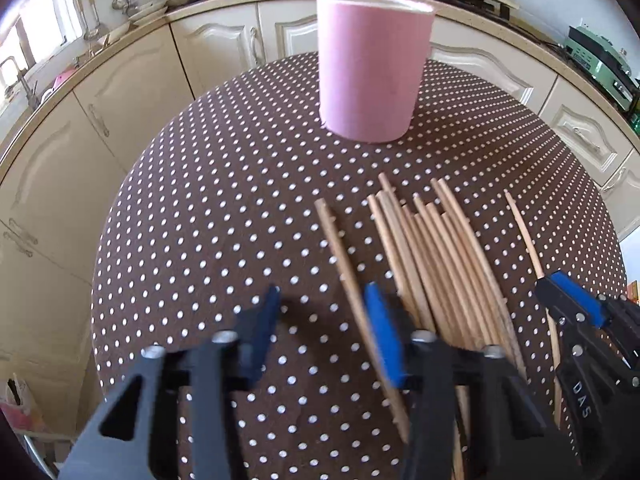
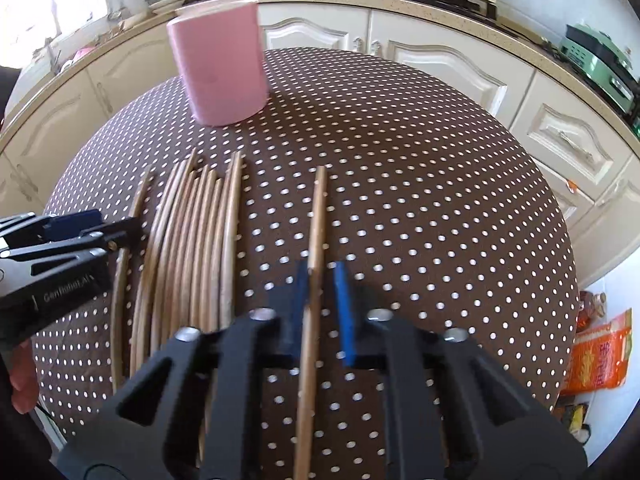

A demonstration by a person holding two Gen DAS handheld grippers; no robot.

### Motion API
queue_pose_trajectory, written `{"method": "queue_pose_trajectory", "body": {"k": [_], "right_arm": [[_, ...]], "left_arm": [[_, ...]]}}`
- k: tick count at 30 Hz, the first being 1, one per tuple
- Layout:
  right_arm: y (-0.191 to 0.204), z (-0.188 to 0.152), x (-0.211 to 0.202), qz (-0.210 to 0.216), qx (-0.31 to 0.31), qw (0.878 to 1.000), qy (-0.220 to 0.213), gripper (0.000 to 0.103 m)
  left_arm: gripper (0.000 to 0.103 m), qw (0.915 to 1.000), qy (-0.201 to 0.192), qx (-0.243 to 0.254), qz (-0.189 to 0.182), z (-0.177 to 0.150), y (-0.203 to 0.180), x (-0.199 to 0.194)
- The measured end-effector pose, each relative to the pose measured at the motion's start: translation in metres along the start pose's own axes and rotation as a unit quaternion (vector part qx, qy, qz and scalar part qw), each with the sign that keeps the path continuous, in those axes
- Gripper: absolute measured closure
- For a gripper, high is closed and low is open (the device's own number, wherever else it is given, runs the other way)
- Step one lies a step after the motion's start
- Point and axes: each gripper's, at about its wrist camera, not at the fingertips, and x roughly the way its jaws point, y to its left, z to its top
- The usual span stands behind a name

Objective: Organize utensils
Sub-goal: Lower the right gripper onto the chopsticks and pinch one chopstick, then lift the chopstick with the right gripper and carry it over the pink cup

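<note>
While the wooden sticks lie flat on the spotty worktop, the pink cup stands upright beyond them, with a bare strip of cloth in between. All the thin tips point toward the pink cup.

A pile of sticks lies side by side, some touching. One lone stick lies apart on the pile's left, on the near side of the cup. The left gripper hangs over it with its jaws spread, the stick lying between them, close to one blue pad and clear of the other.

Another lone stick lies on the other side of the pile, farther from the cup. The right gripper has its jaws pressed together on this stick, pinching it partway along.

These sticks look light, thin and stiff. They are round and smooth, so I think they can roll or slip. A hold near the middle should keep a stick from tipping. The cup looks light too, so a hard poke on its rim might knock it over.
</note>
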Motion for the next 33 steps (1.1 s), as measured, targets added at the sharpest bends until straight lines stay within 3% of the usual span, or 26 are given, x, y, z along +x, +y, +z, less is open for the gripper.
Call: {"method": "queue_pose_trajectory", "body": {"k": [3, 4, 10, 12, 15, 21, 28, 33], "right_arm": [[-0.014, 0.001, 0.0, 0.03, 0.022, 0.999, -0.003, 0.098], [-0.018, 0.001, 0.0, 0.037, 0.033, 0.999, -0.005, 0.098], [-0.032, 0.001, -0.006, 0.069, 0.071, 0.995, -0.032, 0.098], [-0.034, 0.004, -0.017, 0.073, 0.077, 0.992, -0.064, 0.098], [-0.036, 0.008, -0.031, 0.078, 0.081, 0.989, -0.098, 0.098], [-0.038, 0.022, -0.052, 0.082, 0.087, 0.981, -0.15, 0.098], [-0.041, 0.047, -0.067, 0.1, 0.1, 0.968, -0.206, 0.098], [-0.046, 0.065, -0.08, 0.106, 0.131, 0.95, -0.262, 0.098]], "left_arm": [[0.094, 1.0, -0.001, 0.007, -0.006, 0.008, -0.008, 0.003], [0.096, 0.9999, -0.004, 0.006, -0.014, 0.012, -0.008, 0.005], [0.097, 0.9983, -0.021, -0.028, -0.047, 0.021, 0.003, 0.005], [0.097, 0.9977, -0.034, -0.045, -0.036, 0.022, 0.013, 0.003], [0.097, 0.995, -0.056, -0.066, -0.051, 0.026, 0.022, -0.006], [0.097, 0.9897, -0.105, -0.066, -0.072, 0.044, 0.017, -0.033], [0.097, 0.9769, -0.176, -0.057, -0.106, 0.073, 0.008, -0.063], [0.097, 0.9674, -0.214, -0.048, -0.126, 0.083, 0.006, -0.08]]}}
